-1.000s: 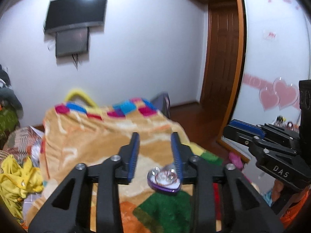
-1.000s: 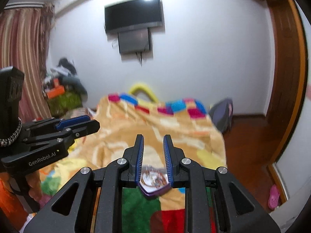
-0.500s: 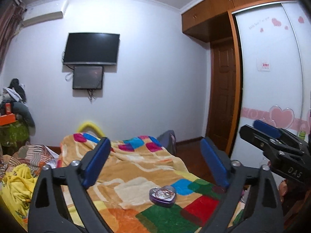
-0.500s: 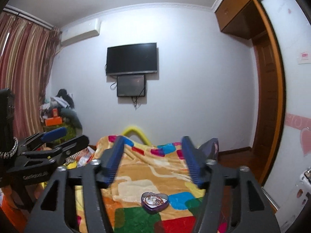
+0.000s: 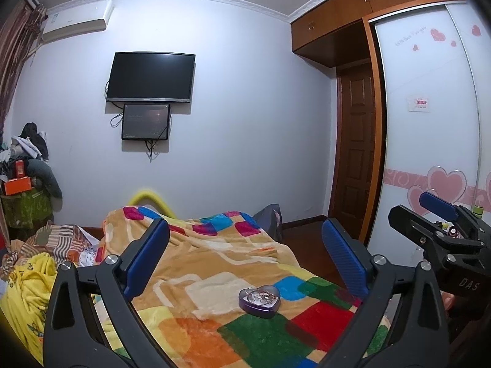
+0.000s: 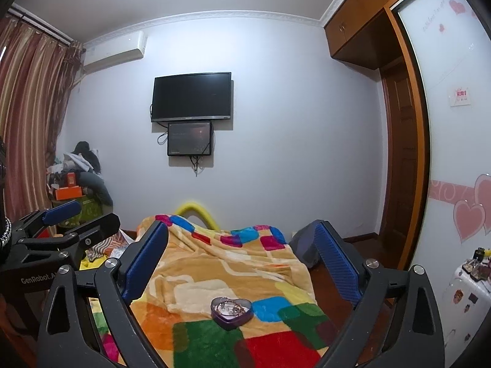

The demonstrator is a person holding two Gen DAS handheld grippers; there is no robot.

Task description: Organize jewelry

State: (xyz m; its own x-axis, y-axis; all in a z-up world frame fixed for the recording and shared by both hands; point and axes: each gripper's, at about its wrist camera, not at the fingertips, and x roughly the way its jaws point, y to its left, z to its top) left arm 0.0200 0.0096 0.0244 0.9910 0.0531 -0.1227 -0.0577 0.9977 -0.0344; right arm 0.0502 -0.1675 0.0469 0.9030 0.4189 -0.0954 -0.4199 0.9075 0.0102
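**Both hand-held grippers wide open above the heart tin**

Closest in, the left hand-held gripper (image 5: pixel 245 254) is spread wide, its blue-padded fingers (image 5: pixel 147 257) far apart and gripping nothing. The right hand-held gripper (image 6: pixel 242 254) matches it: jaws splayed, empty, blue pads (image 6: pixel 336 259) flanking open air. Each one shows up at the edge of the other's view, the right one off to the tin's right in the left wrist view, the left one off to the tin's left in the right wrist view.

Now the landmark: the purple heart-shaped tin (image 5: pixel 259 298) sits lidless on the bed's patchwork blanket (image 5: pixel 214 260), and it lies between the fingers in both views, below them and touched by neither. Inside it is a tangle of silvery jewelry (image 6: pixel 228 306); individual pieces are too small to tell apart. The tin rests where a cream patch meets green, with a blue square just right of it and a red one nearer the camera on the right.

Left of the tin, a yellow cloth (image 5: pixel 27 285) is heaped at the bed's edge. Beyond the tin, a yellow curved bar (image 6: pixel 198 211) peeks over the far end of the blanket. Behind that, on the far wall, a dark television (image 6: pixel 191 96) hangs with a smaller screen (image 6: pixel 190 139) below it. Right of the tin and farther back stands a wooden door (image 5: pixel 357 156).
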